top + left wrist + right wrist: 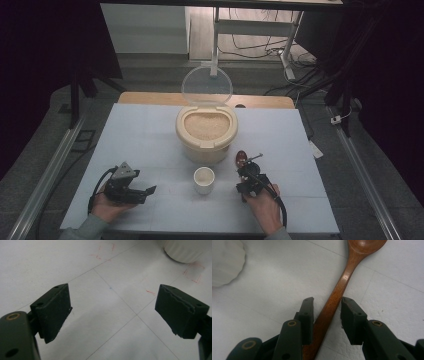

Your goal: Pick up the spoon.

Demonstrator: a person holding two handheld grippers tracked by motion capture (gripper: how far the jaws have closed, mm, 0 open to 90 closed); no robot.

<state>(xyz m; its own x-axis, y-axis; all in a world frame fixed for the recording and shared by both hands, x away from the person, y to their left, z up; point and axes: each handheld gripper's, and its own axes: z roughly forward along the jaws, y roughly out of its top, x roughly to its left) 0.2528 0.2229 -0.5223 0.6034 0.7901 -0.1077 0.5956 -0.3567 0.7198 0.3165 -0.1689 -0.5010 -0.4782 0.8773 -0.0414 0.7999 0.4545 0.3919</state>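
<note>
Near the front edge of the pale grey worktop point(150, 125), right of its middle, a brown wooden spoon point(337, 292) lies flat with its bowl pointing toward the far edge. The right gripper point(327, 304) is set over the handle with a finger on each side. Its left finger looks to be against the wood and a small gap shows at the right one, so the grip is not yet closed and the spoon rests on the surface.

The work looks barely begun, likely scooping rice into the small white ribbed cup point(204, 179). That cup stands at the front middle, between the two hands, and I cannot tell whether anything is in it. Left to do, as I judge it, are closing on the handle, lifting, dipping and tipping.

Behind the cup, at the centre of the worktop, sits a round cream rice container point(206, 134) full of grain, its clear round lid point(206, 86) hinged up at the back. The left gripper point(142, 192) rests at the front left, its fingers spread wide and holding nothing. The container's near wall stands just beyond the spoon's bowl, so a lift needs to clear it.
</note>
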